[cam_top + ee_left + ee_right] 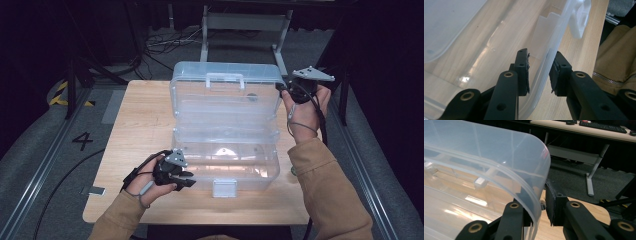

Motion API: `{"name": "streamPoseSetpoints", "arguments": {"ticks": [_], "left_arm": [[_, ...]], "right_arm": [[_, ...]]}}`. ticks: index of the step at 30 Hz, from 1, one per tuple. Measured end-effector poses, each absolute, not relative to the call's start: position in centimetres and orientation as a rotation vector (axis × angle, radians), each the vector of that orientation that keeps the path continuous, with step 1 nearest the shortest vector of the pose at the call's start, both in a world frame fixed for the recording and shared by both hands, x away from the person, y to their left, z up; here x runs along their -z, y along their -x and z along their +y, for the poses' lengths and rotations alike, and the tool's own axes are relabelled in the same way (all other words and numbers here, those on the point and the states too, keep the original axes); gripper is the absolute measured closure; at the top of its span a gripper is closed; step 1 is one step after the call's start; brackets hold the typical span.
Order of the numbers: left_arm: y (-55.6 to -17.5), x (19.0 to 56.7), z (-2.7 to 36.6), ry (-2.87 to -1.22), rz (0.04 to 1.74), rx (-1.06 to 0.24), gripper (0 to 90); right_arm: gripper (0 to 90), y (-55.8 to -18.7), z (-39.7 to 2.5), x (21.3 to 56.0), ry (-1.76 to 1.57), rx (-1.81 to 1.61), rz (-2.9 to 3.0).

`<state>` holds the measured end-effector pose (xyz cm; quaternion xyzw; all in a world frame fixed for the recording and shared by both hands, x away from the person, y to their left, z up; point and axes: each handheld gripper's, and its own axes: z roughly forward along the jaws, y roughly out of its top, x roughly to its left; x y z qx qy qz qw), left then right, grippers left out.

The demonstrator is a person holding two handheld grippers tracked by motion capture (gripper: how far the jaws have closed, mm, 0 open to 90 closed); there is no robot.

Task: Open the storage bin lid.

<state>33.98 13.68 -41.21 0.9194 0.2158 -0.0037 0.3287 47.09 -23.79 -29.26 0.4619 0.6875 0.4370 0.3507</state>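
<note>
A clear plastic box [225,165] sits open in the middle of the wooden table [135,125], its long axis running left to right and its lid [225,92] standing up at the far side (clasp facing the person). The left gripper [539,71] straddles the box's near-left wall, jaws spread with a gap on each side. The right gripper [539,206] straddles the lid's right edge; whether it pinches is hard to tell through the plastic.
</note>
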Motion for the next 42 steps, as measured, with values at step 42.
{"name": "streamPoseSetpoints", "arguments": {"ticks": [42], "left_arm": [[-34.1, 41.5, 13.5, -2.387, 0.584, 0.024, 69.0]], "right_arm": [[80.4, -51.4, -23.7, 30.1, -1.284, -1.147, 1.761]]}}
